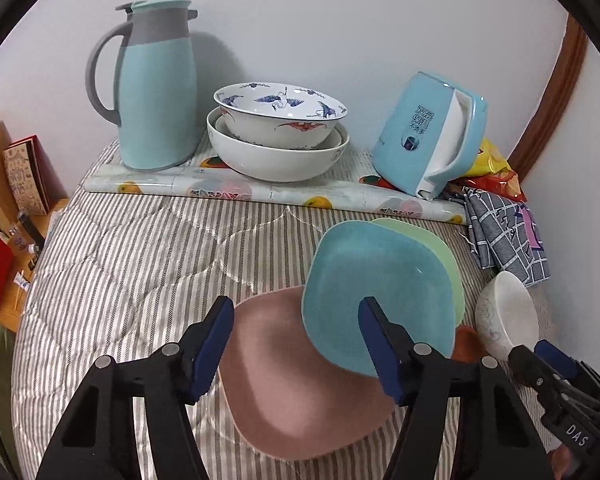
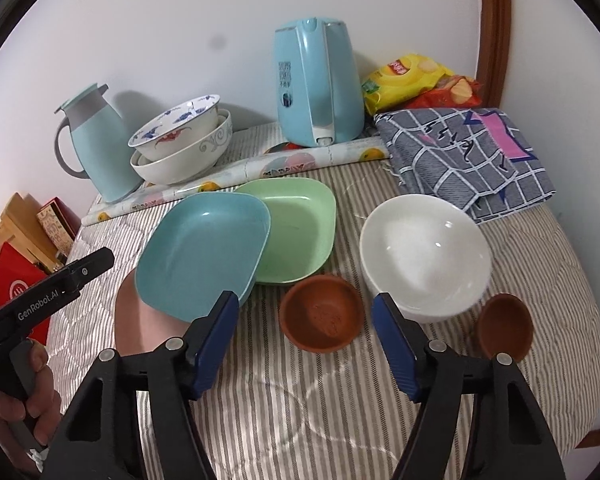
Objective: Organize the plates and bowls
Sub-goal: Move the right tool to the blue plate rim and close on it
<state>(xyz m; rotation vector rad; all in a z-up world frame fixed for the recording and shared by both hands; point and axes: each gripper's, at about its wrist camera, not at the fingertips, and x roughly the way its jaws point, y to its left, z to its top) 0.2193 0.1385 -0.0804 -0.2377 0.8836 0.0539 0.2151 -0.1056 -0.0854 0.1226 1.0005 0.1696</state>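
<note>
A pink plate (image 1: 300,384) lies on the striped quilt under my left gripper (image 1: 296,354), which is open and empty above it. A blue plate (image 1: 372,292) (image 2: 204,252) rests tilted, overlapping the pink plate (image 2: 140,320) and a green plate (image 1: 440,248) (image 2: 296,232). A white bowl (image 2: 424,256) (image 1: 504,320) stands to the right. Two small brown bowls (image 2: 320,318) (image 2: 504,328) sit near my right gripper (image 2: 304,344), which is open and empty, with the nearer brown bowl between its fingers' line.
Stacked patterned bowls (image 1: 278,136) (image 2: 184,144), a blue thermos jug (image 1: 152,92) and a blue kettle (image 2: 316,84) stand on a rolled mat (image 1: 276,194) at the back wall. A checked cloth (image 2: 464,156) and snack bags (image 2: 416,80) lie at the right. Boxes (image 1: 24,176) stand left.
</note>
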